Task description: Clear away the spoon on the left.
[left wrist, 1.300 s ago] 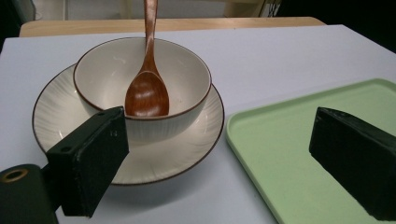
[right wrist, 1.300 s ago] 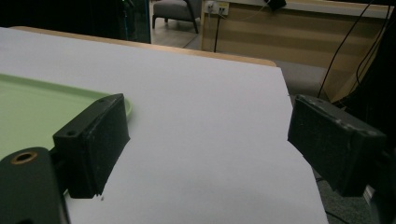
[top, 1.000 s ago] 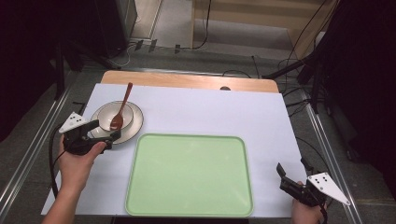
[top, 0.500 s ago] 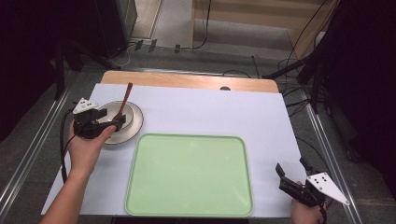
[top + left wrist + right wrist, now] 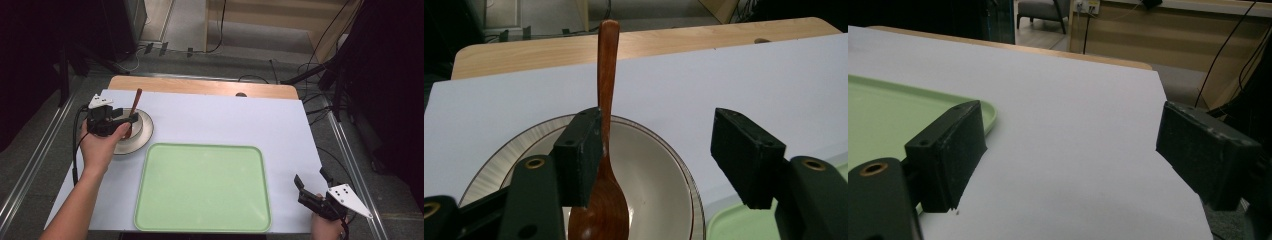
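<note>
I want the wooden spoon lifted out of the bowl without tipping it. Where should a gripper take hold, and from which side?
Probably the slim neck of the wooden spoon, just above its scoop. The handle leans over the bowl rim toward the far edge, so come from the near side, pads on either side of the handle.
</note>
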Available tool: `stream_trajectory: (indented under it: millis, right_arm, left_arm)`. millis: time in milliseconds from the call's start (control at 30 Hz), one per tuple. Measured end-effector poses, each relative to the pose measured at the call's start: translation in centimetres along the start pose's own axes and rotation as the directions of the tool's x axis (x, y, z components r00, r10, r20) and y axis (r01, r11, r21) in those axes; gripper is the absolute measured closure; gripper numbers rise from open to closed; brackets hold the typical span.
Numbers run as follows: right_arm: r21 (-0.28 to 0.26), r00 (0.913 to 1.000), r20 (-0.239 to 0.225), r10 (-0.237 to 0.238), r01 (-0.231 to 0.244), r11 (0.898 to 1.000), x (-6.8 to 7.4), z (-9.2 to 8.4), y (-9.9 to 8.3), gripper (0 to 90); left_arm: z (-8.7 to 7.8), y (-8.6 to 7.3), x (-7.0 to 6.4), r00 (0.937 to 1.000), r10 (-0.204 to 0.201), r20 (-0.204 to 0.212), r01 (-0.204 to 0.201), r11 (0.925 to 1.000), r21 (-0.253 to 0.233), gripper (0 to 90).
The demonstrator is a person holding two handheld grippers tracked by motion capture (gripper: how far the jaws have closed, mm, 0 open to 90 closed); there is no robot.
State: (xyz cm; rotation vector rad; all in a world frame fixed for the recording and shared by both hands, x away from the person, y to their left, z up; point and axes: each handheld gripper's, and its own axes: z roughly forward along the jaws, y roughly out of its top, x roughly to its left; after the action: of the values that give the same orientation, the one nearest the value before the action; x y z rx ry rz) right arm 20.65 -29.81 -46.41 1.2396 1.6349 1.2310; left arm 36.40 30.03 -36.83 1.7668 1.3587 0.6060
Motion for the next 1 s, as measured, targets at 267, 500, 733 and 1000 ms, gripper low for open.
stream_trajectory:
  millis: [267,500,733,1000]
  right_arm:
    - [0.002,1.0000,-0.002,-0.003,0.003,1.000,-0.1,0.1,-0.1,13.2]
    - [0.006,1.0000,-0.004,-0.002,0.002,1.000,0.0,0.2,-0.1,13.2]
    - [0.006,1.0000,-0.004,-0.007,0.007,1.000,0.0,0.2,-0.1,13.2]
    - [0.011,1.0000,-0.008,-0.006,0.006,1.000,0.0,0.3,-0.2,13.2]
  left_arm:
    - [1.2,0.9,0.7,0.9992,-0.034,0.021,0.034,0.9990,0.029,47.1]
    - [2.3,1.8,1.1,0.9989,-0.047,0.000,0.047,0.9973,0.056,52.5]
    - [3.9,2.4,1.9,0.9987,-0.044,-0.025,0.046,0.9954,0.084,58.2]
    - [5.7,2.8,3.3,0.9957,-0.093,-0.002,0.093,0.9879,0.124,60.5]
